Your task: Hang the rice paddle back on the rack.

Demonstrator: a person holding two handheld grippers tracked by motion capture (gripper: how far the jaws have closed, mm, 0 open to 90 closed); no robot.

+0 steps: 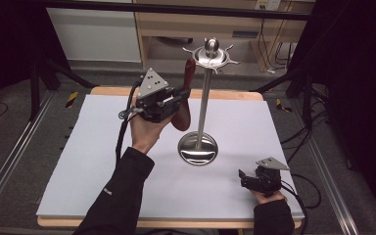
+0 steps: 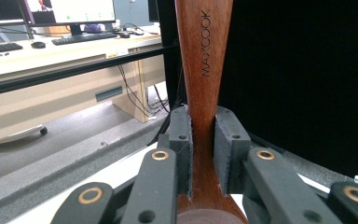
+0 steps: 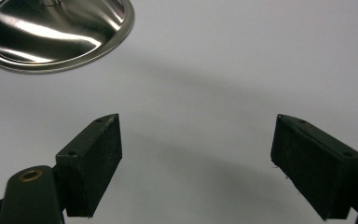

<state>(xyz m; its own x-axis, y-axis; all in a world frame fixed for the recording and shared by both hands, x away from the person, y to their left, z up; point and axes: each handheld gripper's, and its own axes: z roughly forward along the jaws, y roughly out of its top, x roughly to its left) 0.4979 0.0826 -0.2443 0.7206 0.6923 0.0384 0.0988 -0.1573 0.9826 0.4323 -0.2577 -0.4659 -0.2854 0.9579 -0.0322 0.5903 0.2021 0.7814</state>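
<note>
The left tongs (image 1: 175,100) are clamped on the neck of a dark brown wooden spoon (image 1: 184,98), held upright beside the tall steel hook stand (image 1: 204,93). Hanging it seems left to do. The right tongs (image 1: 247,177) rest apart on the white worktop (image 1: 78,161).

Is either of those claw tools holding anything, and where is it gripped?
The left gripper clamps a wooden utensil at its narrow neck, between handle and head. The right gripper is open, holding nothing.
</note>
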